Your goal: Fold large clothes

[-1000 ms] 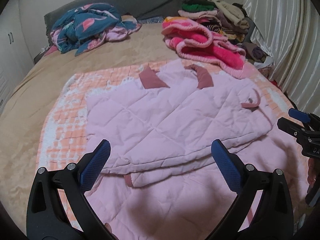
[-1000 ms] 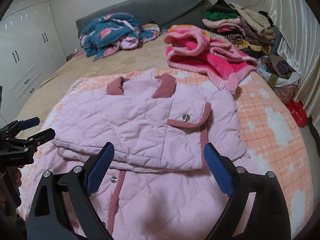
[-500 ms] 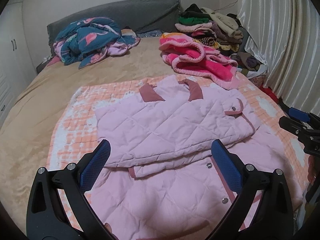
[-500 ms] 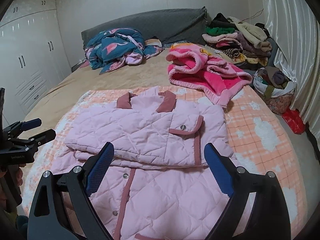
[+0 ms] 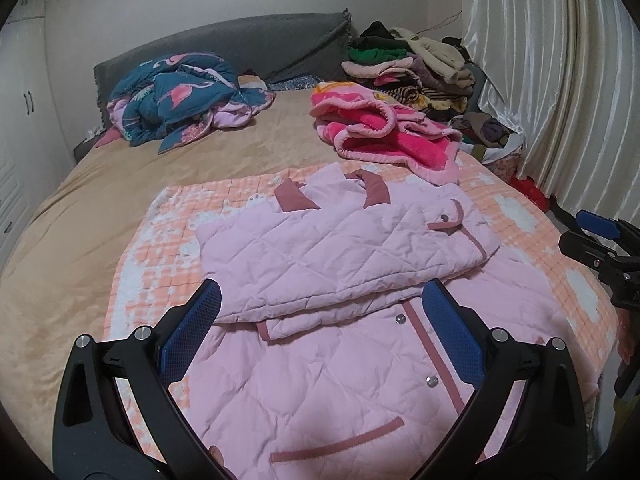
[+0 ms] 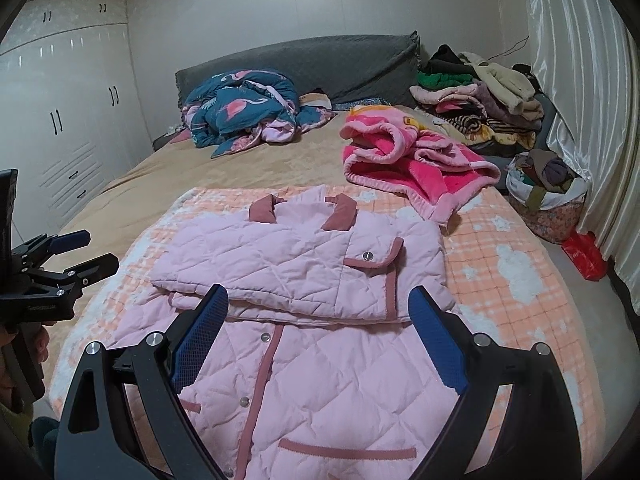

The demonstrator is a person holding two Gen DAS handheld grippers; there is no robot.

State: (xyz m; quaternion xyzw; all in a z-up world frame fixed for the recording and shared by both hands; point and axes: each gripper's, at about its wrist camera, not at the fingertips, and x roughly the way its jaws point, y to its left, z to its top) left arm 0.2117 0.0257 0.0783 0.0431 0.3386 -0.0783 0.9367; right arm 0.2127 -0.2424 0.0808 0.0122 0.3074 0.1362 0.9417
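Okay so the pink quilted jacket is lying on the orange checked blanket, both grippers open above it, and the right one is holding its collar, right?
Not quite: the right gripper holds nothing. The right wrist view shows its jaws open and empty above the pink quilted jacket, well short of the collar. The orange checked blanket and open left gripper are as you said.

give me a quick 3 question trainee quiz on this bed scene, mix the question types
1. True or false: the left claw is gripping the pink jacket.
2. What lies just beyond the jacket's collar toward the curtain side? A) hot pink blanket B) teal duvet C) laundry basket
3. Fill in: the jacket rests on an orange checked ____.

Key
1. False: both the left and the right claw are open and hold nothing.
2. A: the hot pink blanket. The teal duvet sits by the headboard, and the basket is off the bed.
3. Blanket.
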